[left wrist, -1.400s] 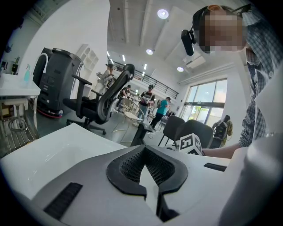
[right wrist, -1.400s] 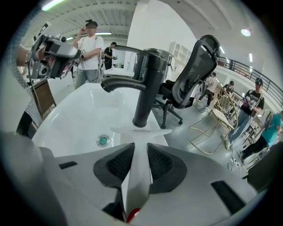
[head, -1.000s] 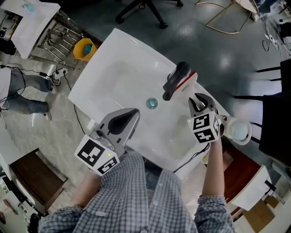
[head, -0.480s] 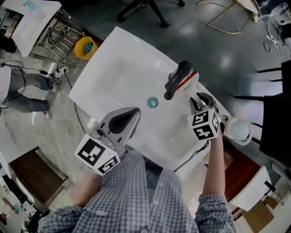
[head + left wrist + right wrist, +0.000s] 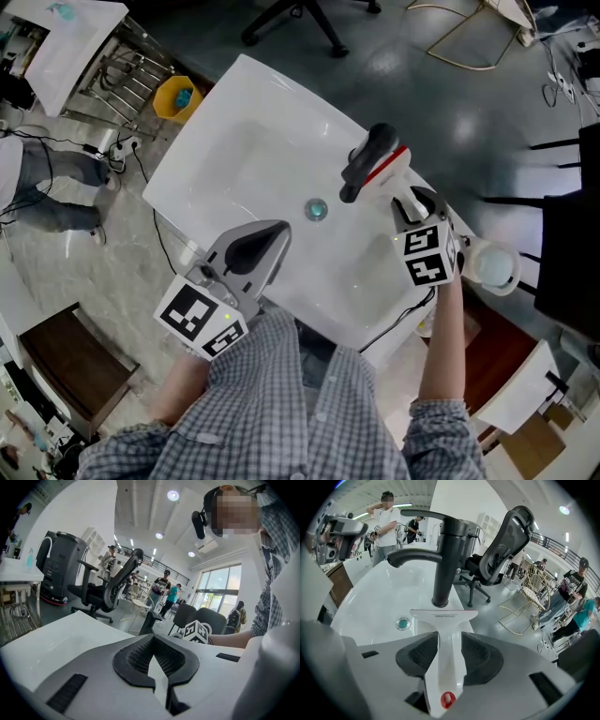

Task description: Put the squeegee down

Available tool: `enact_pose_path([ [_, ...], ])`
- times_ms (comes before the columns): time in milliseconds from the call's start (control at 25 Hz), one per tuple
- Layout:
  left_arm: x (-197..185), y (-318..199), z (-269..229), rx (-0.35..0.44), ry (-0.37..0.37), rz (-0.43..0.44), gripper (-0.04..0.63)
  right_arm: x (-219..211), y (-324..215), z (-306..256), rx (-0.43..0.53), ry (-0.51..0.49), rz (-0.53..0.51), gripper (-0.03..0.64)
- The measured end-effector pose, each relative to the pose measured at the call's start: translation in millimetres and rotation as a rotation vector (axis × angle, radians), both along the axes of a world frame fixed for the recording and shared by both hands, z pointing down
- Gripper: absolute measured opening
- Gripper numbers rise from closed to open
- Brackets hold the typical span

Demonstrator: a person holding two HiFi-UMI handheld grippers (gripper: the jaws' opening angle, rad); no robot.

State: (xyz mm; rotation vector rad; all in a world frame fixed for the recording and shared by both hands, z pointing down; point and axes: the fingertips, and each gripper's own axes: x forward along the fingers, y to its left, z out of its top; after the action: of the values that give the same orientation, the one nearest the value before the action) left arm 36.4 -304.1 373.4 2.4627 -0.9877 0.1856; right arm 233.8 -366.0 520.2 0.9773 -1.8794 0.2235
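The right hand-held gripper (image 5: 413, 202) has just spread its jaws wide, freeing the squeegee (image 5: 446, 620) between them. It appears to rest on the sink (image 5: 234, 103) rim, just right of the faucet (image 5: 367, 159). Withdrawing straight back should avoid nudging it. The left hand-held gripper (image 5: 272, 234) has its jaws together.

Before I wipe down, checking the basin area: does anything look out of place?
Nothing stands out. The squeegee lies flat on the sink rim, blade by the black faucet, handle between the jaws of the right tool, which have just been opening. No spill shows.
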Motion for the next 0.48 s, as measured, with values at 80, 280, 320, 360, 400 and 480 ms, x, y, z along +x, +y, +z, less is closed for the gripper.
enact_pose_path([
  [80,0,2,-1,0.002,0.000,0.006,0.005,-1,0,-5,0.013,-0.008,0.001,0.137],
  [280,1,6,-5,0.011,0.002,0.024,0.006,-8,6,-22,0.052,-0.066,0.017,0.137],
  [320,1,8,-7,0.014,0.003,0.028,0.005,-8,7,-27,0.069,-0.072,0.022,0.137],
  [360,0,9,-8,0.016,0.004,0.032,0.005,-9,8,-31,0.085,-0.080,0.031,0.136],
  [400,0,10,-9,0.019,0.005,0.035,0.006,-10,9,-37,0.103,-0.091,0.043,0.135],
  [480,0,12,-12,0.024,0.007,0.041,0.006,-11,12,-47,0.147,-0.110,0.074,0.102],
])
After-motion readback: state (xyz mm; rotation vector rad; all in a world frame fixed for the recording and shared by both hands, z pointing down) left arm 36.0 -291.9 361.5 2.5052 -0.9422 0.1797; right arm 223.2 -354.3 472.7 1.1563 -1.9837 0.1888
